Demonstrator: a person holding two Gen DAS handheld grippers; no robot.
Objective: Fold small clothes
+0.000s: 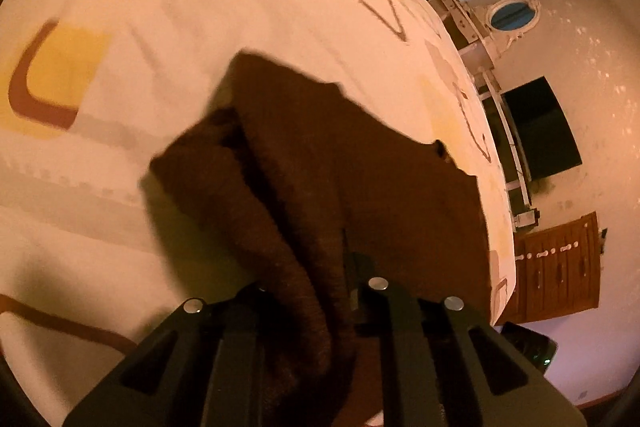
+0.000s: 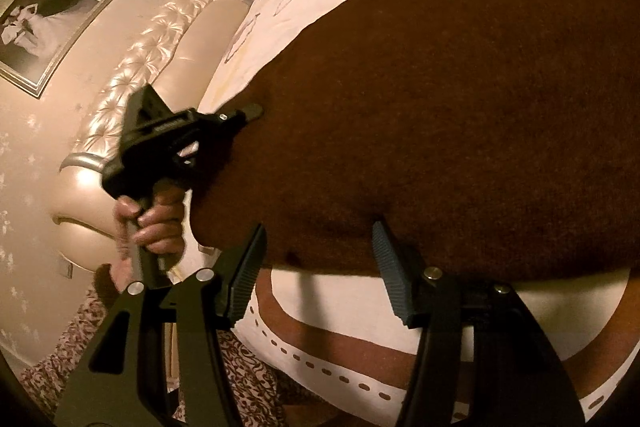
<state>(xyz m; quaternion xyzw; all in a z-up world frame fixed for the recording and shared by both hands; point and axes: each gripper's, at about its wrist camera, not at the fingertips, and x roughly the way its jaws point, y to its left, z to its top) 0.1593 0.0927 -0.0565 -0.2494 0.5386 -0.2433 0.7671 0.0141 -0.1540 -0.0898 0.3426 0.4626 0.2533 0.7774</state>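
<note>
A dark brown knitted garment (image 1: 344,163) lies on a white patterned bedsheet (image 1: 168,19). My left gripper (image 1: 308,291) is shut on a bunched edge of the garment, which runs between its fingers and hangs lifted off the sheet. In the right wrist view the garment (image 2: 460,107) fills the upper right. My left gripper (image 2: 252,111) shows there from the side, its tips at the garment's left edge. My right gripper (image 2: 318,259) is open and empty, its ribbed pads (image 2: 390,267) just below the garment's near edge.
The bed's edge (image 1: 496,211) runs down the right, with a wooden dresser (image 1: 560,267) and a dark screen (image 1: 544,127) beyond. A padded headboard (image 2: 132,75) and framed picture (image 2: 40,31) stand to the left. A patterned rug (image 2: 248,387) lies below.
</note>
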